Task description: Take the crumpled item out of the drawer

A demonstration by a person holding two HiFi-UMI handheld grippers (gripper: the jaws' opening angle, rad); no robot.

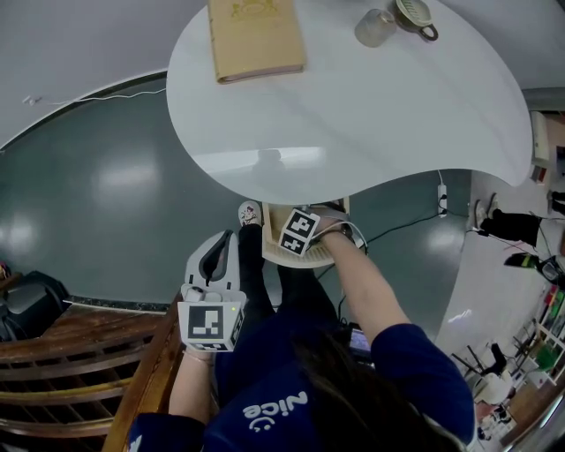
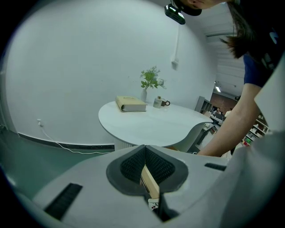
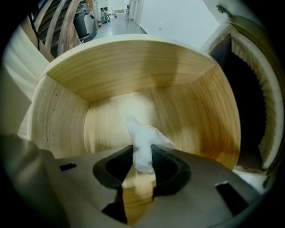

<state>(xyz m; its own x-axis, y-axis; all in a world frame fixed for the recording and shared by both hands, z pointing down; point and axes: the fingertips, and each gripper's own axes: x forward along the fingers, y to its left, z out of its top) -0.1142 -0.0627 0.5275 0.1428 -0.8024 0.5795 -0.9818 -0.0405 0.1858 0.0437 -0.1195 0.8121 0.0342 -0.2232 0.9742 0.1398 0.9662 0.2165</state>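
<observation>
The crumpled item (image 3: 141, 142) is a white wad of paper inside the open wooden drawer (image 3: 133, 71). My right gripper (image 3: 142, 156) points steeply down into the drawer, and its two dark pads press on the wad from both sides. In the head view the right gripper's marker cube (image 1: 298, 231) sits over the drawer (image 1: 275, 254) just below the table's edge, and its jaws are hidden there. My left gripper (image 1: 214, 265) hangs beside the drawer, close to the person's legs. The left gripper (image 2: 144, 153) has its pads closed together on nothing.
The white round table (image 1: 353, 115) carries a tan book (image 1: 255, 37), a glass (image 1: 375, 26) and a mug (image 1: 415, 18). A small plant (image 2: 150, 82) stands behind them. Wooden slatted furniture (image 1: 71, 362) is at the lower left. A cable (image 1: 402, 225) runs over the floor on the right.
</observation>
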